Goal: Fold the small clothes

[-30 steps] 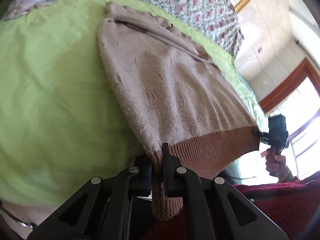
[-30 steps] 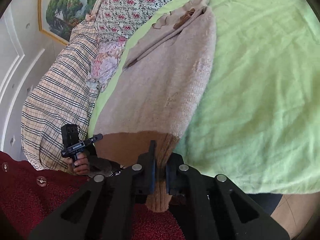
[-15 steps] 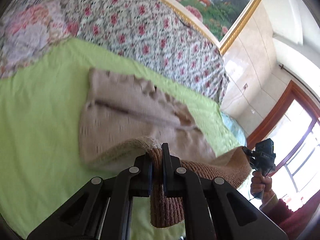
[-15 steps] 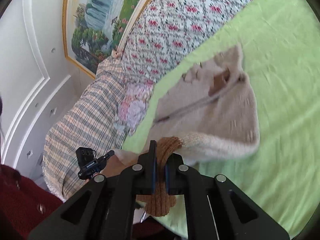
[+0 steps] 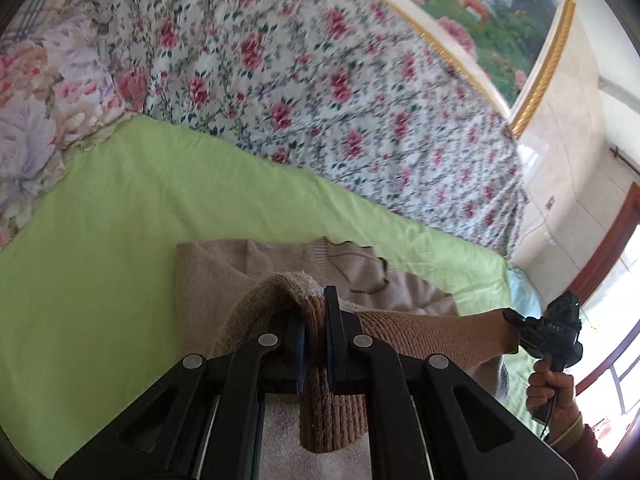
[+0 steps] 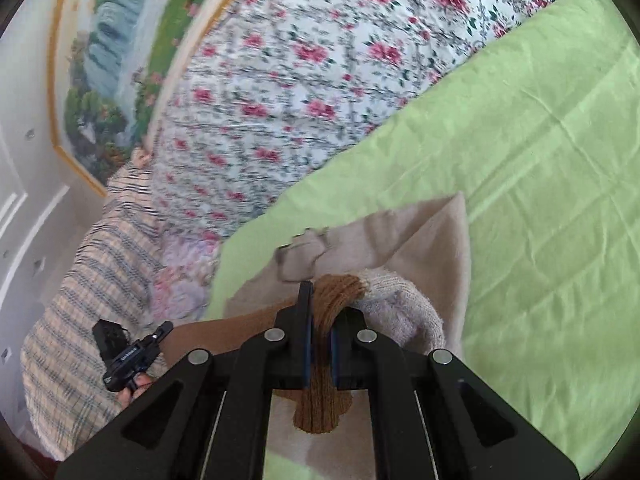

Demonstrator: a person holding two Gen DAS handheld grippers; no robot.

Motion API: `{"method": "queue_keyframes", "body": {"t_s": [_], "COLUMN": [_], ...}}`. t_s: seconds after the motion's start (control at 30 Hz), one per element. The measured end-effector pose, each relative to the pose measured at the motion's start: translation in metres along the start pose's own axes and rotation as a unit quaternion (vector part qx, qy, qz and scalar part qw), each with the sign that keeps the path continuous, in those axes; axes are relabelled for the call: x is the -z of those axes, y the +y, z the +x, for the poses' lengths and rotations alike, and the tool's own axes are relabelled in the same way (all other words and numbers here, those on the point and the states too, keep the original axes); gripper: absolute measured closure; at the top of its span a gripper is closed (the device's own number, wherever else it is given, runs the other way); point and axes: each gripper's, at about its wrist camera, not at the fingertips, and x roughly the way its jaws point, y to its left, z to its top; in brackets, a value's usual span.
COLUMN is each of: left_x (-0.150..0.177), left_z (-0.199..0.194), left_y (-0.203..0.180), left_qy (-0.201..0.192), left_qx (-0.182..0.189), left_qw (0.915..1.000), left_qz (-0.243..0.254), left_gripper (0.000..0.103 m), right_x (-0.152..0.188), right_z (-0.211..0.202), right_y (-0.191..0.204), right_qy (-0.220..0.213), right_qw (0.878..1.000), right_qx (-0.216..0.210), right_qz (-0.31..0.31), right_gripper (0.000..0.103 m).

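Beige sweater [image 5: 224,276] on the green sheet [image 5: 104,208], ribbed brown hem [image 5: 436,336] lifted and carried over the body by both grippers.

Left gripper [image 5: 314,320] clamped on the left corner of the hem, fingers [image 5: 331,320] together on the knit, a tail of ribbing hanging down between them. Right gripper [image 6: 320,320] clamped on the other corner, fingers [image 6: 304,316] squeezed on bunched brown ribbing. Hem stretched taut between the two, held above the sweater's near part. Collar end lying flat on the far side, toward the floral bedding [image 5: 304,80]. Plaid blanket [image 6: 68,320] on the far left, framed painting [image 5: 480,12] on the wall beyond.
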Motion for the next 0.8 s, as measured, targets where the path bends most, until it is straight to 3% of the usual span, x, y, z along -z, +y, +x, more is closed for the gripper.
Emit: {"method": "queue_keyframes", "body": {"t_s": [0.23,0.3,0.4,0.5,0.57,0.67,0.73,0.8], "left_x": [0.011,0.018,0.032,0.056,0.07,0.088,0.094,0.09], "left_z": [0.087,0.088,0.065,0.037,0.032,0.054,0.077,0.099], "left_y": [0.045,0.05,0.045,0.015,-0.013,-0.055,-0.07,-0.071], "left_qy": [0.075,0.086,0.081,0.084,0.1,0.146,0.17,0.191], "left_qx": [-0.052,-0.047,-0.023,0.011,0.039,0.07,0.052,0.027], "left_qw": [0.9955,0.9945,0.9956,0.9963,0.9941,0.9846,0.9786,0.9735], "left_qz": [-0.025,-0.038,-0.04,-0.016,0.011,0.066,0.103,0.123], "left_gripper": [0.095,0.093,0.08,0.073,0.07,0.07,0.07,0.07], "right_x": [-0.001,-0.001,0.007,0.026,0.044,0.075,0.087,0.084], "right_z": [0.06,0.058,0.025,0.001,0.008,0.045,0.073,0.093], "right_y": [-0.029,-0.035,-0.025,0.004,0.028,0.061,0.072,0.07], "right_qy": [0.049,0.052,0.016,0.004,0.041,0.141,0.19,0.204], "right_qw": [0.996,0.996,0.997,0.997,0.995,0.977,0.96,0.95], "right_qx": [0.069,0.071,0.079,0.061,0.028,-0.007,0.006,0.043], "right_qz": [-0.001,0.013,-0.002,-0.051,-0.089,-0.16,-0.205,-0.231], "right_gripper": [0.091,0.085,0.062,0.059,0.059,0.059,0.059,0.059]}}
